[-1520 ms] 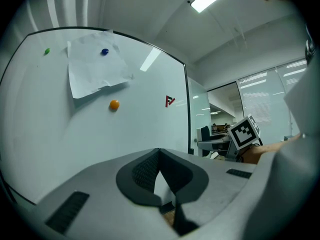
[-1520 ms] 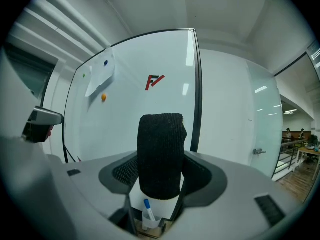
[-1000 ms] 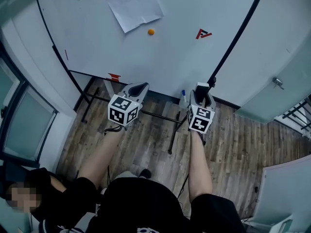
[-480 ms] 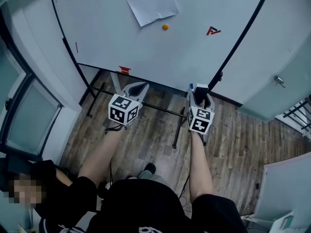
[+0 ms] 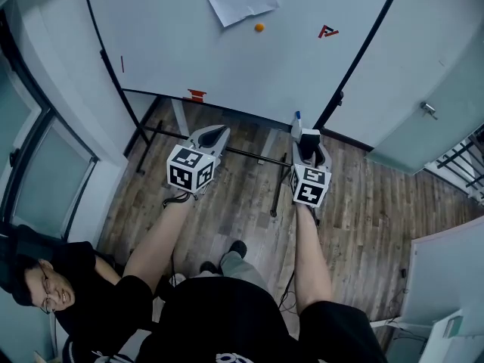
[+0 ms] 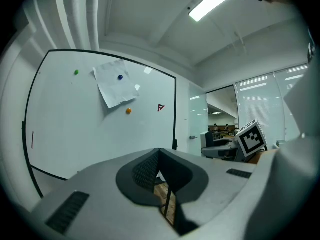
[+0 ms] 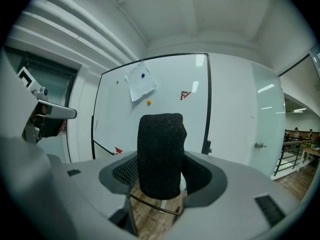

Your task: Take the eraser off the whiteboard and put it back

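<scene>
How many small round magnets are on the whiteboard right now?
3: a green round magnet at the whiteboard's upper left, a blue round magnet on the white paper sheet, an orange round magnet just below that sheet. None looks hidden.

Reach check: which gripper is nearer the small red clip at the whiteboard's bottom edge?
Left. In the head view, left gripper is below the small red clip; right gripper, holding the black eraser, is farther to its right.

The eraser is black, the whiteboard white with a black frame and an orange magnet, the left gripper and right gripper grey with black-and-white square markers, the floor grey-brown wood planks.
</scene>
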{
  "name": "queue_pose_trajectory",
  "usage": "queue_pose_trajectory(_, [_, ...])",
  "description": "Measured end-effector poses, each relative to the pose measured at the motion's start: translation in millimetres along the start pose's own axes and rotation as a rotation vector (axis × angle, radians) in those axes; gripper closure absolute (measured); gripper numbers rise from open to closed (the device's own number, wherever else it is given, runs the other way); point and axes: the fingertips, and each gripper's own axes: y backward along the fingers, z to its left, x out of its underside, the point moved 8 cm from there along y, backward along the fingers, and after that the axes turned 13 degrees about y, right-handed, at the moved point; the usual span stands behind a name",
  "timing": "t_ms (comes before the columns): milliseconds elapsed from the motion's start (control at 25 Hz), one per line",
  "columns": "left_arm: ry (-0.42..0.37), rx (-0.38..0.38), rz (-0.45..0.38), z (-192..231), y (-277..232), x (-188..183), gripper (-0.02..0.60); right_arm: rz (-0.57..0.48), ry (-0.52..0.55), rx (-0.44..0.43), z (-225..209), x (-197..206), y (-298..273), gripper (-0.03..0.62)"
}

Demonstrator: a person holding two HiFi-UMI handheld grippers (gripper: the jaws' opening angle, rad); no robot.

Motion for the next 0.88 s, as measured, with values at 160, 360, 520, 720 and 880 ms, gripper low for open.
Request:
queue_pose_trajectory(160, [0.011,0.009,0.01,-6.3,18.1,11.3,0.568,0.008,-0.001,0.001,10.7,6.3,20.7,0.327])
queue_pose_trajectory(360, [0.015,0.011,0.015,-10.2,32.9,21.8,0.568,0.021,-0.007,-0.002,21.2,17.0,36.7,0.327])
queue_pose_trajectory(520, [0.015,0.004,0.01,-9.3,43.0,25.9,0.568,0.02,0.001,-0.008,28.8,22.4,41.4,0.327])
queue_pose_trajectory(720, [0.011,0.003,0.011,-7.3,51.9,30.1,0.568,0.043,0.002,-0.009,35.8,26.4,47.8,0.327])
queue_pose_trajectory(880, [0.008,-0.004,0.011,-2.2,57.4,30.6,0.568,0.04,-0.007,-0.014,42.1,30.0,45.7,0.327])
